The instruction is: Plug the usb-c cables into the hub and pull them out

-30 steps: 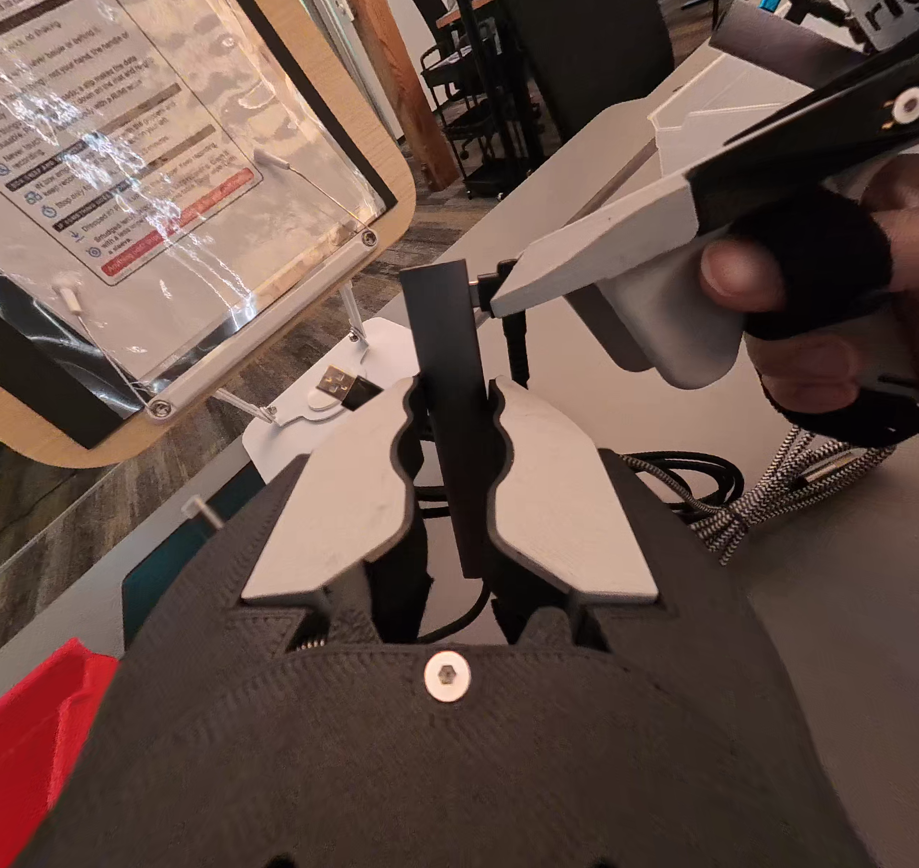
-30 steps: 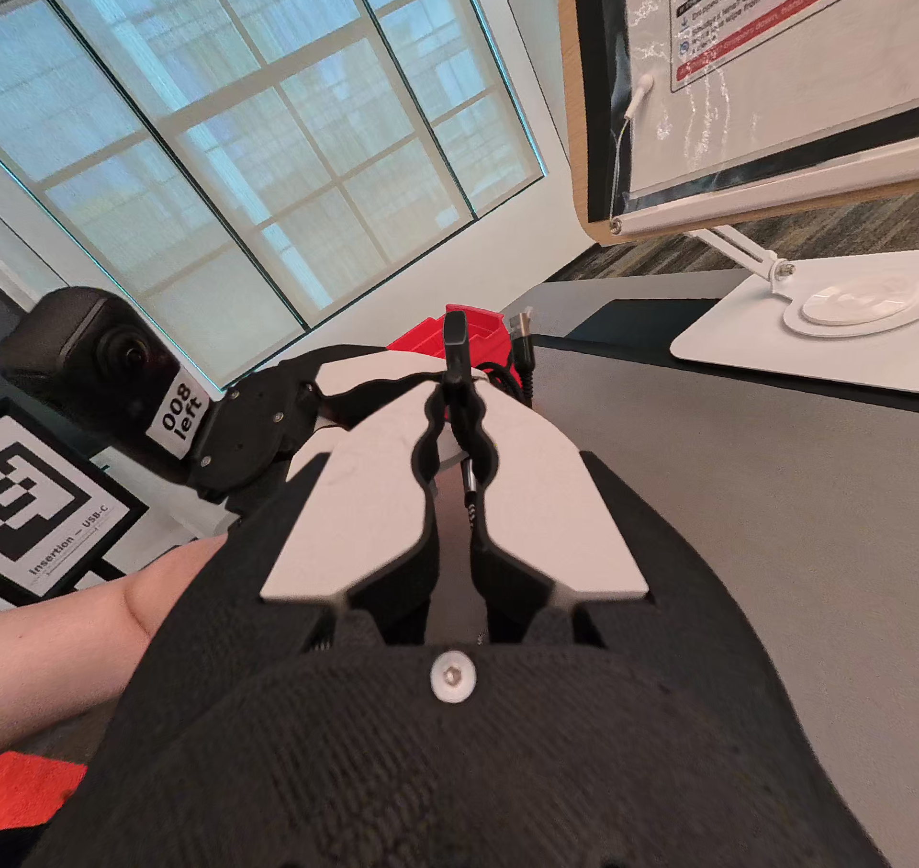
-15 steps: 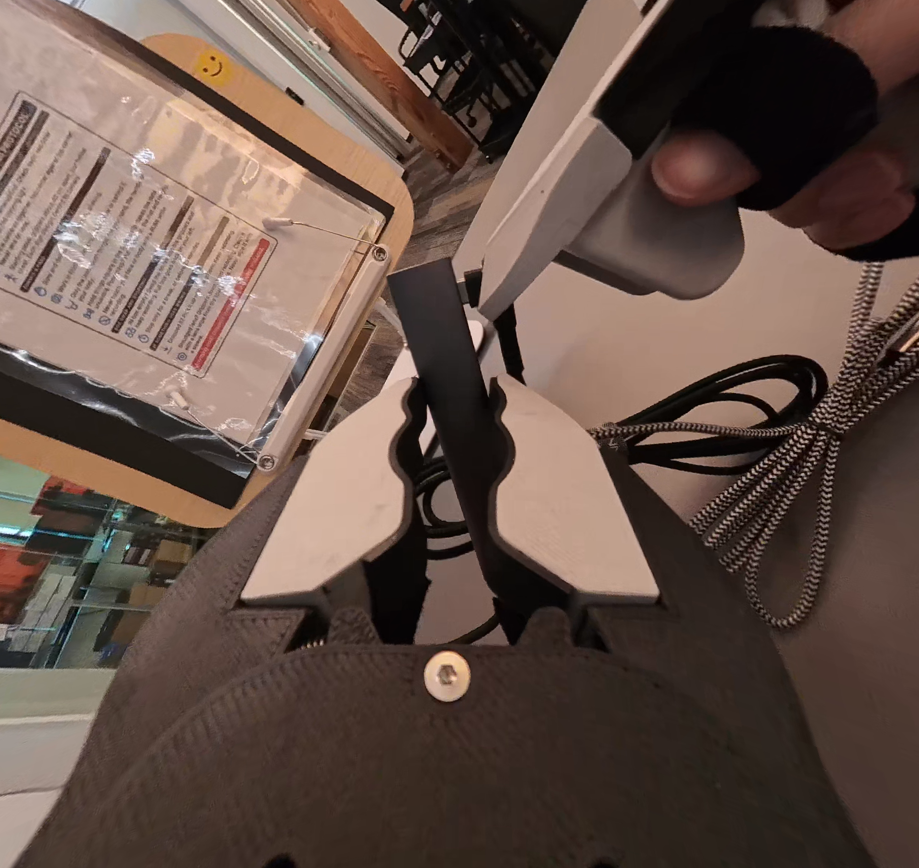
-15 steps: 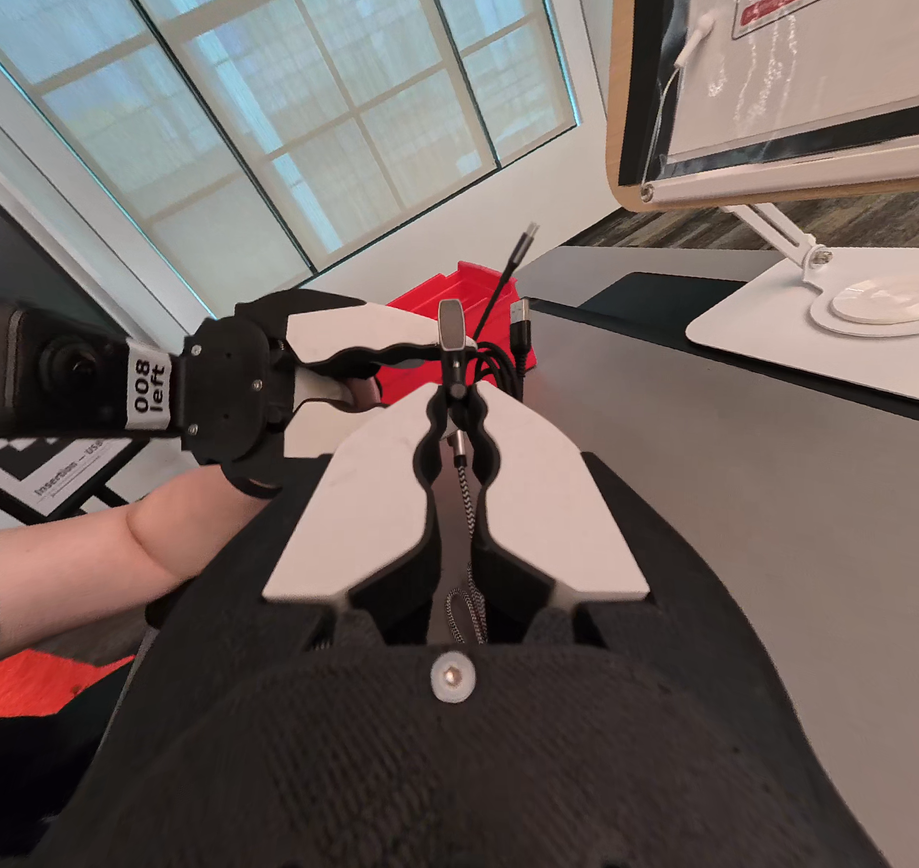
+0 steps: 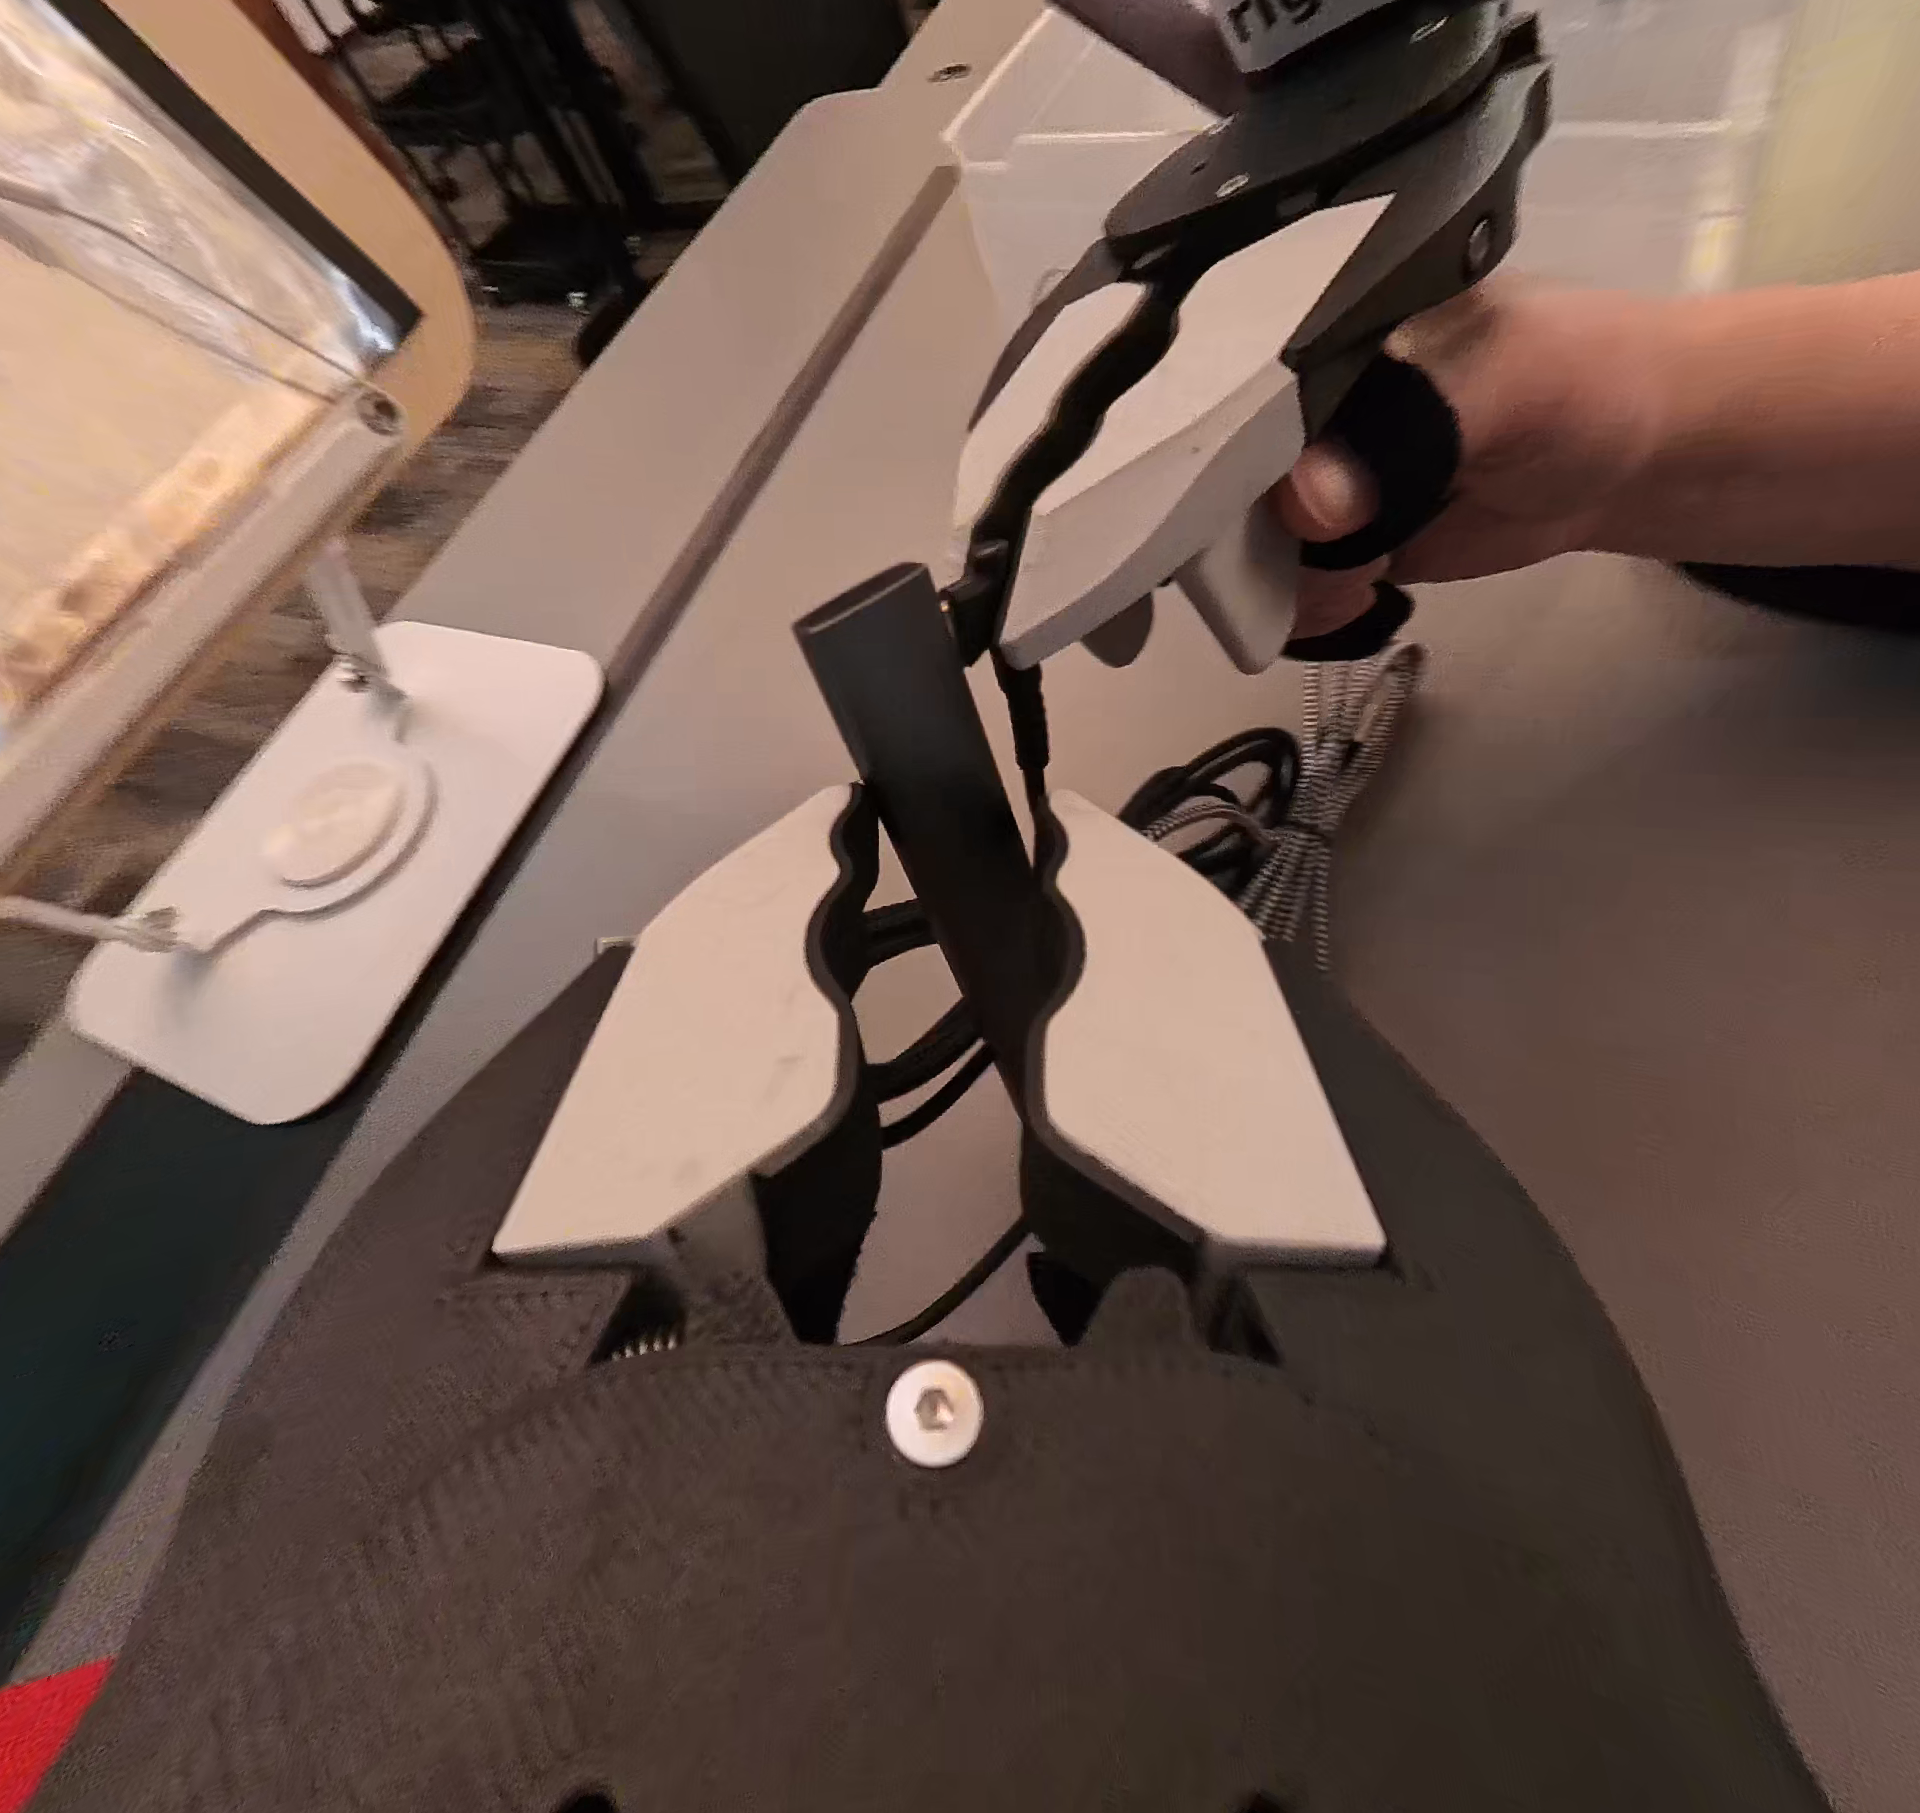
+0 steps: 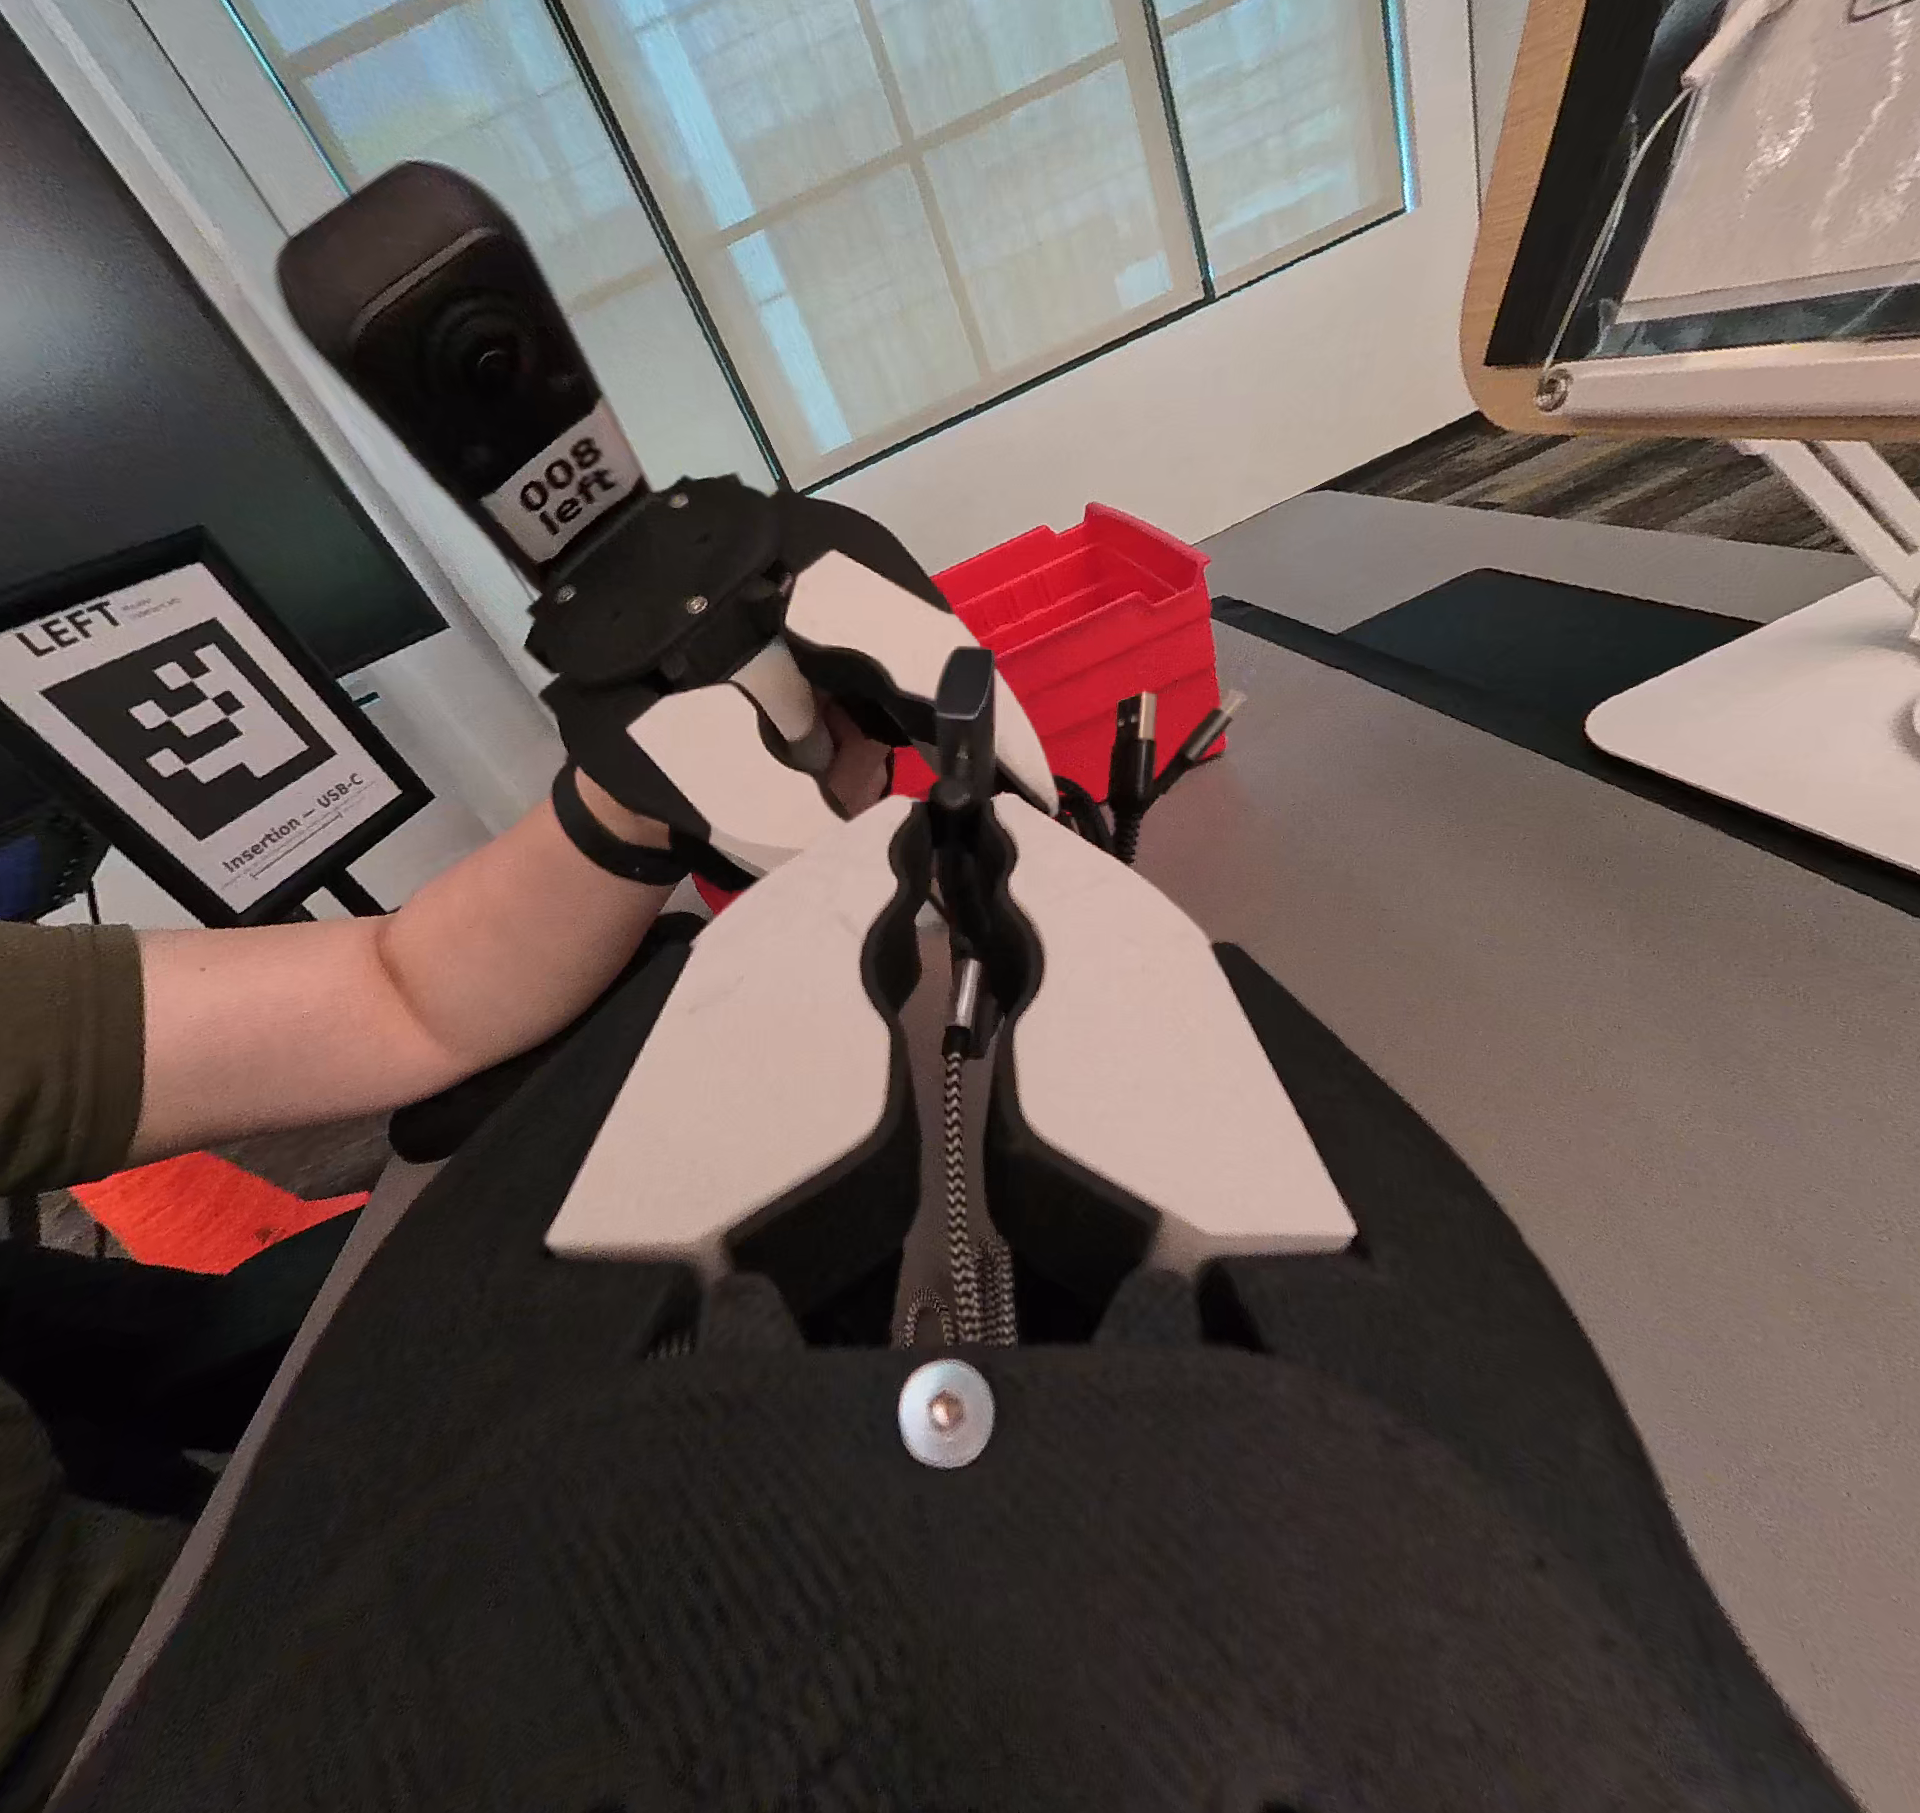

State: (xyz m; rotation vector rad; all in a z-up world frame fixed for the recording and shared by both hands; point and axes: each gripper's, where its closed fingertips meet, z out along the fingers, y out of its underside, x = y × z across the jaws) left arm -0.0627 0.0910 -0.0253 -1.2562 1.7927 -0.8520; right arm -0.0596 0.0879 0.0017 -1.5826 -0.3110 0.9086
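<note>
The left claw is clenched on a slim dark USB-C hub, which it holds upright and slightly tilted above the grey tabletop. The right claw is clamped on the black plug of a braided USB-C cable, and that plug meets the side of the hub near its top end; whether it is fully seated cannot be told. In the right wrist view, a red bin sits behind the hub, with loose cable ends just in front of it. More coiled cables lie on the tabletop beyond the left claw. A white stand base rests at the tabletop's left edge.
</note>
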